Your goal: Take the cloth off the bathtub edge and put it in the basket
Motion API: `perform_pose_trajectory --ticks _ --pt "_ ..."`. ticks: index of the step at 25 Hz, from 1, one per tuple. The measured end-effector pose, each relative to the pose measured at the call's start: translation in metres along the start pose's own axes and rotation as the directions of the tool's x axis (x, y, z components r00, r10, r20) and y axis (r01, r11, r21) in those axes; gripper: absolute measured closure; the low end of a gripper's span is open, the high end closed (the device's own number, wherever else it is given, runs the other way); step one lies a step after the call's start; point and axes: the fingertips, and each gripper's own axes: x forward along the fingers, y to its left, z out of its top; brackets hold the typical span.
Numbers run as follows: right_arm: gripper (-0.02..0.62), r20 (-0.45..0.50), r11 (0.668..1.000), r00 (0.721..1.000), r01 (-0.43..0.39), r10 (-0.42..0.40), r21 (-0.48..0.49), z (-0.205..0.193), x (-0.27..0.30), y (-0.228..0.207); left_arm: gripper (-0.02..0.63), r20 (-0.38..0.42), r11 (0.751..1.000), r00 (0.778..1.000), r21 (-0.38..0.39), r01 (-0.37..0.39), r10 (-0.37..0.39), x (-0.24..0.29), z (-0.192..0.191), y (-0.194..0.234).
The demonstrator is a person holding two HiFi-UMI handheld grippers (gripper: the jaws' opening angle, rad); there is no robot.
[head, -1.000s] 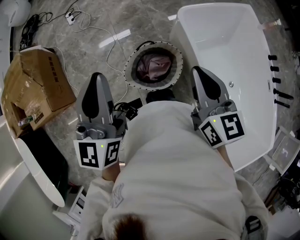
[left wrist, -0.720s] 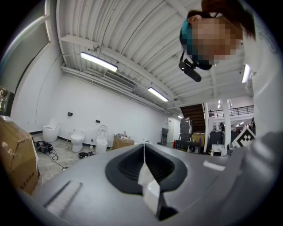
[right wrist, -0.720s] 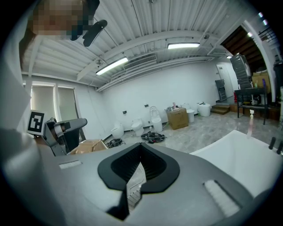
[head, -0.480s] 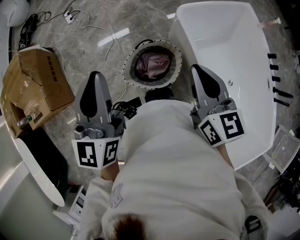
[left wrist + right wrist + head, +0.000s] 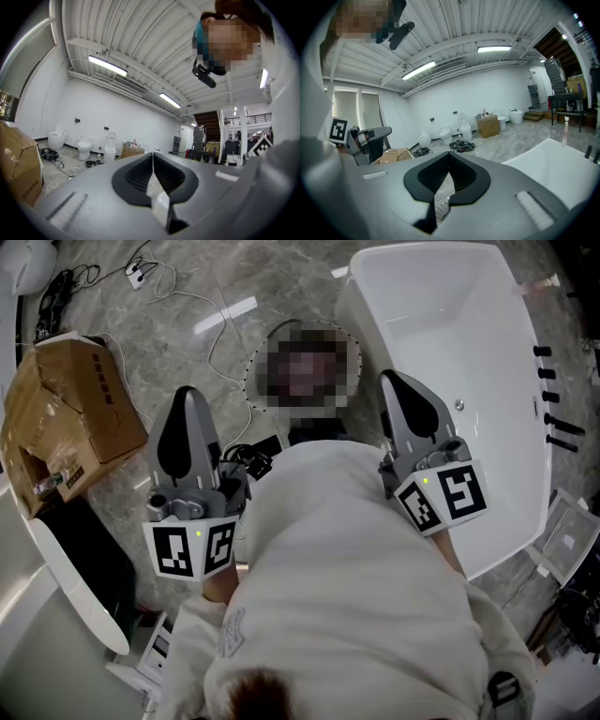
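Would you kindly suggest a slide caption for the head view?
Left tool and right tool, both shut and empty, with the round basket ahead between them, beside the white bathtub.

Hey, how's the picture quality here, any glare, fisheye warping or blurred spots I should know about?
Head view: glare streaks on the marble floor, a washed-out white bathtub, and a mosaic patch hiding the inside of the basket. Left gripper view: strong fisheye bending, dark corners, ceiling lamp blown out. Right gripper view: same fisheye warp, light strip glaring.
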Motion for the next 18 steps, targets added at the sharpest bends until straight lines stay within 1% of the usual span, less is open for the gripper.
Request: perform_pose_trajectory --ticks 5,18 --pt "0.596 0.001 0.999 1.000 -0.016 0.016 -0.029 0.0021 0.0006 0.0046 0.557 -0.001 1.000 1.000 0.000 -0.001 0.001 0.0009 0.0004 0.0005" --pt "0.597 -0.005 0.999 1.000 -0.023 0.023 -0.033 0.0011 0.0037 0.0054 0.557 0.001 1.000 1.000 -0.003 -0.005 0.005 0.0027 -0.0004 0.0032"
